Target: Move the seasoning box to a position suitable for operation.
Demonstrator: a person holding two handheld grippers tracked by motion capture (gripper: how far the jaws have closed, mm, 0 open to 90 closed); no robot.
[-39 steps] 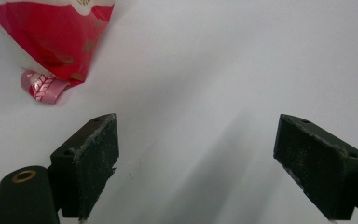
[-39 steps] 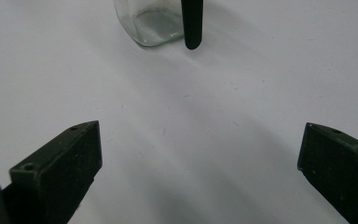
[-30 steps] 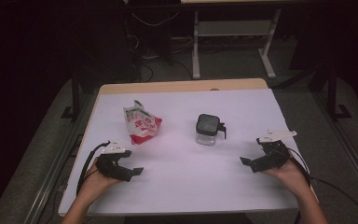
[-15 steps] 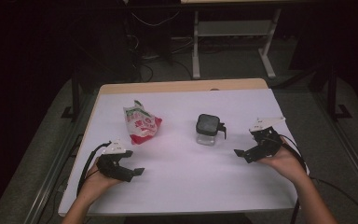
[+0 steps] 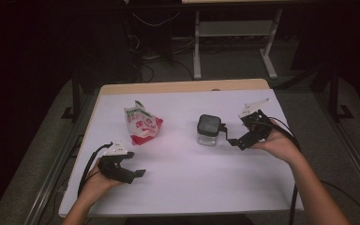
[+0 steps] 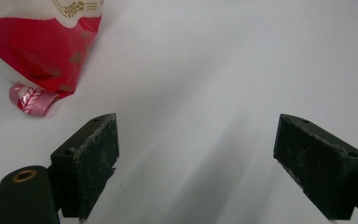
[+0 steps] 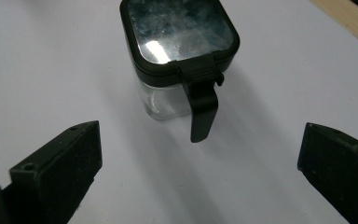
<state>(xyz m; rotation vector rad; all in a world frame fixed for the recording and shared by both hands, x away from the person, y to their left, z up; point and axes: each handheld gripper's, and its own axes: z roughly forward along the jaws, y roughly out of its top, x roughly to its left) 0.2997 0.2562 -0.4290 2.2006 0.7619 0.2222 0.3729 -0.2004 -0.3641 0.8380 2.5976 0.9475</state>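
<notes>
Basically you're at the approach stage, nothing gripped yet.

Your left tongs (image 5: 138, 173) sit nearest you, low over the desk (image 5: 192, 187) toward its front-left corner. Jaws spread wide, nothing between them but bare white surface in the left gripper view. They look parked.

Your right tongs (image 5: 233, 140) are further in, on the right half of the desk, jaws also spread wide and pointing at the jar (image 5: 209, 130). In the right gripper view the jar (image 7: 179, 56) stands upright just ahead of the jaw tips, centred between them but not yet inside the gap. No contact that I can see.

Jar details: clear square body, black lid (image 7: 179, 32) seated on it, black latch tab (image 7: 200, 109) hanging down the side facing your right tongs. Looks empty, though glare on the lid makes that hard to confirm. It stands around the middle of the desk, slightly right.

The red and white snack bag (image 5: 142, 124) lies left of the jar, well apart from it, beyond your left tongs. Its red bottom corner (image 6: 42, 51) shows at the top left of the left gripper view. Untouched, apparently sealed.

My read: done is lining up on the jar. Left is everything else: close on the jar or its latch, open the lid, then whatever involves the bag.
</notes>
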